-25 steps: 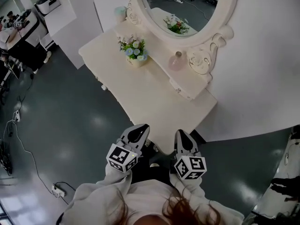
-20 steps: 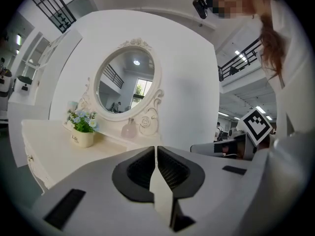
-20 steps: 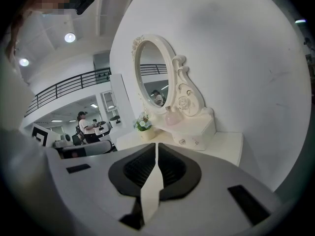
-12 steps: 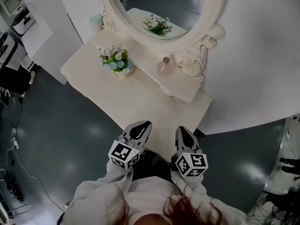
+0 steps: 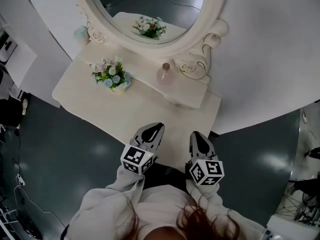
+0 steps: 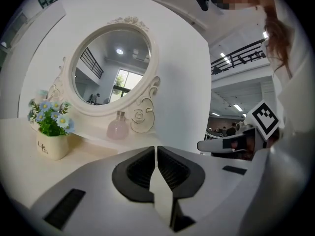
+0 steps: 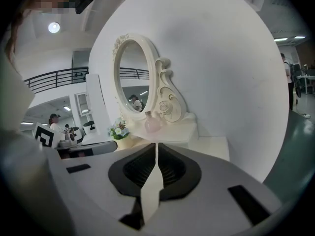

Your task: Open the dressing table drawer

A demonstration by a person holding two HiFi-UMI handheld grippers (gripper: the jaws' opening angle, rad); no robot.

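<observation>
Left tool (image 6: 156, 150) has its jaws pressed together with nothing in them. Right tool (image 7: 157, 147) is the same deal, closed up and empty. They sit side by side, both aimed at the bench (image 5: 150, 115) from its near edge, toward the right end, and neither touches anything.

The bench is cream, and in the head view its long axis runs from far left to near right, with its back against a white wall (image 5: 260, 59). The drawer can't be picked out in any view, since the bench's front face is hidden from above.

On the left of the bench top, a little cream pot (image 6: 49, 145) holds blue and white flowers (image 5: 111, 75). A pink bottle (image 5: 164, 74) stands on the raised shelf (image 5: 192, 98) under the oval mirror (image 5: 150, 4). No telling what's in the bottle.
</observation>
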